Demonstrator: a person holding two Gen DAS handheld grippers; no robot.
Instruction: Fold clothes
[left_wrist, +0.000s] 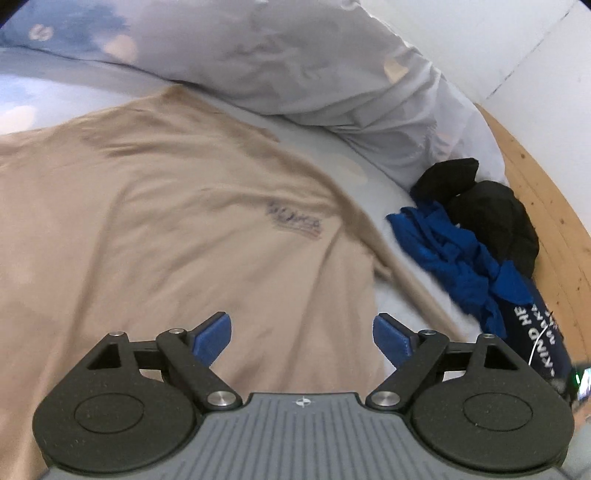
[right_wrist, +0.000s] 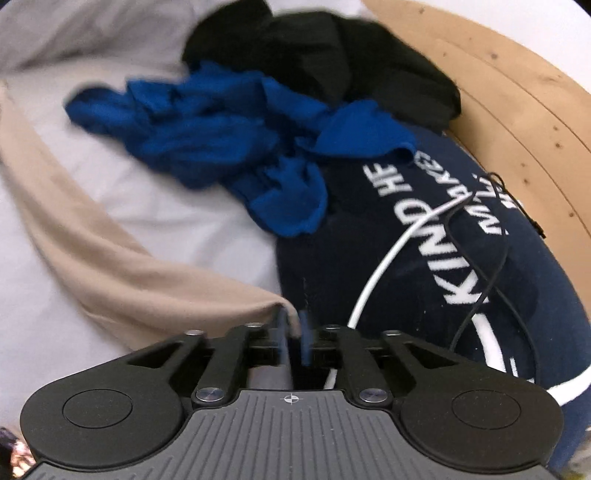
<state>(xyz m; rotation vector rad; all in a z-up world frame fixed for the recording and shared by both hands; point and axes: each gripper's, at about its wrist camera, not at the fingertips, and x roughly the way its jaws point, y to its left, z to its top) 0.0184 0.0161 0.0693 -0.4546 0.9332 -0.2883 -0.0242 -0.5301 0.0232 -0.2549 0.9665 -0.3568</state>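
Pale bedsheet (left_wrist: 354, 162), wooden bed frame (left_wrist: 532, 192) on the right. Left wrist view: left gripper (left_wrist: 302, 334) spread wide, empty, over flat beige cotton t-shirt (left_wrist: 166, 221); crumpled blue garment (left_wrist: 447, 254) nearby. Right wrist view: right gripper (right_wrist: 293, 336) pinched on beige t-shirt's edge (right_wrist: 110, 266), beside navy printed garment (right_wrist: 406, 258).

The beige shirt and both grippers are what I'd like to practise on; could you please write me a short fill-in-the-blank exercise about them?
1. The right gripper is shut on a fold of the ____ shirt.
2. The left gripper hovers over that shirt with its jaws ____.
3. The crumpled blue garment lies partly on a navy one printed with ____ lettering.
4. Black clothes lie against the ____ bed frame.

Missing words: beige; open; white; wooden
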